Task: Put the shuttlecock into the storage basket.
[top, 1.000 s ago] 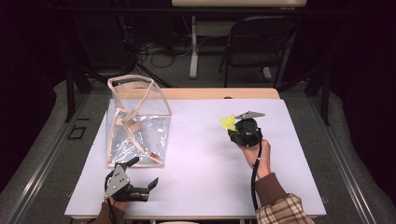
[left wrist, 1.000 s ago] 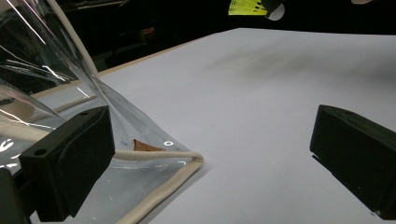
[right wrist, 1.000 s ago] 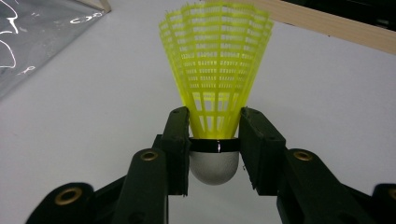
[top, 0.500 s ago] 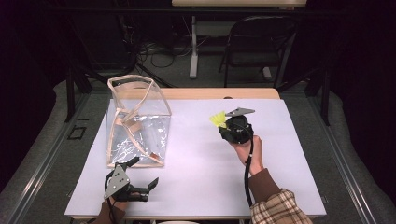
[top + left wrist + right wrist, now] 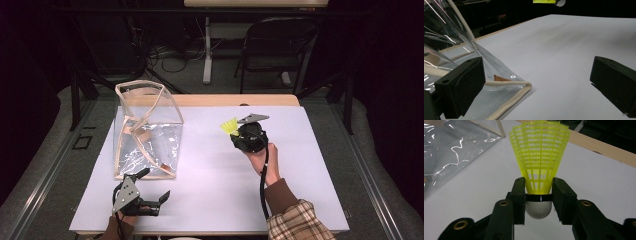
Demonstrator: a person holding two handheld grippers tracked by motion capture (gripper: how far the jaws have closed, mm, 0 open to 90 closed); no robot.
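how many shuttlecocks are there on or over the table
1. A yellow shuttlecock is clamped at its white cork end in the right tongs, held over the middle of the white table. The clear plastic bag at the left appears to hold none, though glare could hide something.

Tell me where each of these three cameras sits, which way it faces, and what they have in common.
High view: above the person's side, looking forward and down at the white table; both forearms enter from the bottom.
Left gripper view: on the left gripper, low over the table, looking past its open jaws beside the clear bag.
Right gripper view: on the right gripper, its jaws closed on the yellow shuttlecock.
Shared: every view catches the shuttlecock and bag.
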